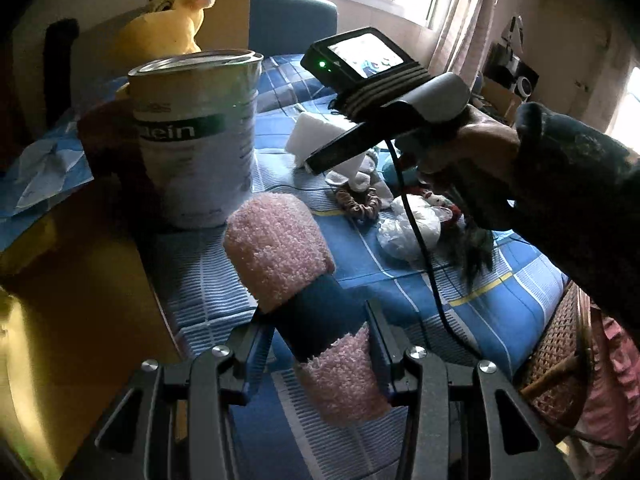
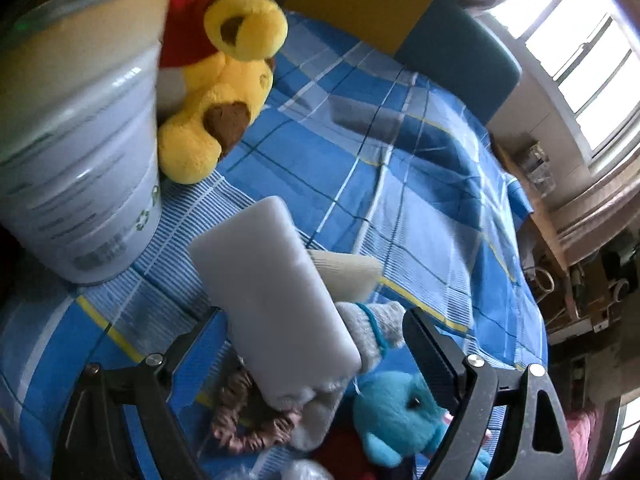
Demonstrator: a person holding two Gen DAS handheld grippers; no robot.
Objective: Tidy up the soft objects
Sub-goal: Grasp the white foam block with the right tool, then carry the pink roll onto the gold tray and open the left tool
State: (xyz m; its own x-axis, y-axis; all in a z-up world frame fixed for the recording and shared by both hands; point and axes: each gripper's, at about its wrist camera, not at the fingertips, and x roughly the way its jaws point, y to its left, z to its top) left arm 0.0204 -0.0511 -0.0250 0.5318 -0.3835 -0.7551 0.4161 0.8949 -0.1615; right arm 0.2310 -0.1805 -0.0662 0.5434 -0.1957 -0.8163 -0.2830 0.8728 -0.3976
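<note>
My left gripper (image 1: 320, 344) is shut on a pink fluffy sock with a dark blue band (image 1: 280, 256), which it holds up above the blue checked sheet (image 1: 400, 280). A tall open tin can (image 1: 196, 136) stands just beyond it to the left. In the right wrist view a white foam block (image 2: 272, 300) leans tilted between the wide-spread fingers of my right gripper (image 2: 314, 312). A gap shows beside the right finger (image 2: 432, 344), so the pads do not press on the block. A hand holds the right gripper (image 1: 320, 156) over the pile of soft things.
A yellow bear plush in a red shirt (image 2: 224, 80) sits beside the can (image 2: 80, 140). A blue plush (image 2: 400, 412), a scrunchie (image 2: 248, 432), a grey sock (image 2: 376, 328) and a plastic bag (image 1: 408, 232) lie under the right gripper. A giraffe plush (image 1: 168, 20) is behind the can.
</note>
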